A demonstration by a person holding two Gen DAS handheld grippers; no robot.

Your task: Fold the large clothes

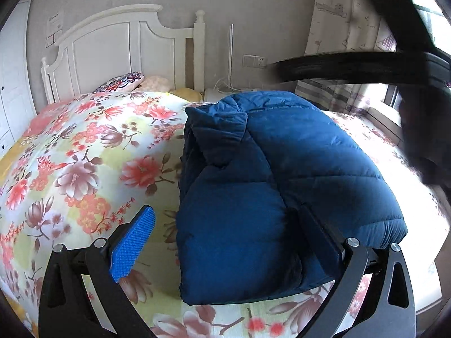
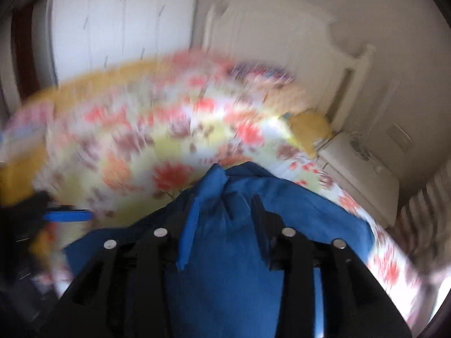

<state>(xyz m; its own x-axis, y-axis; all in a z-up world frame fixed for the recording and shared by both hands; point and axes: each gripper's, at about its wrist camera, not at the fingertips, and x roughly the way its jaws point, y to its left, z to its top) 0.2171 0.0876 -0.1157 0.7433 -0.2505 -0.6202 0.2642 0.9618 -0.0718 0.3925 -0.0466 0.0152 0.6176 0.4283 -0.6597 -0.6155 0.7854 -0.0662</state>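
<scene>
A dark blue quilted puffer jacket [image 1: 270, 174] lies folded in a thick bundle on the floral bedspread [image 1: 84, 152]. My left gripper [image 1: 228, 225] is open, its jaws wide apart: the blue left pad [image 1: 132, 242] stands beside the jacket, and the right finger rests against the bundle's near right part. In the blurred right wrist view my right gripper [image 2: 222, 219] has blue jacket cloth [image 2: 225, 253] bunched between its fingers; the blur hides whether the jaws grip it. The right gripper's black body [image 1: 422, 64] shows at the left view's upper right.
A white headboard [image 1: 118, 45] and pillows [image 1: 124, 81] stand at the far end. A curtain [image 1: 346, 14] and window are at the right. A white wardrobe [image 2: 121, 22] and a nightstand [image 2: 358, 169] flank the bed.
</scene>
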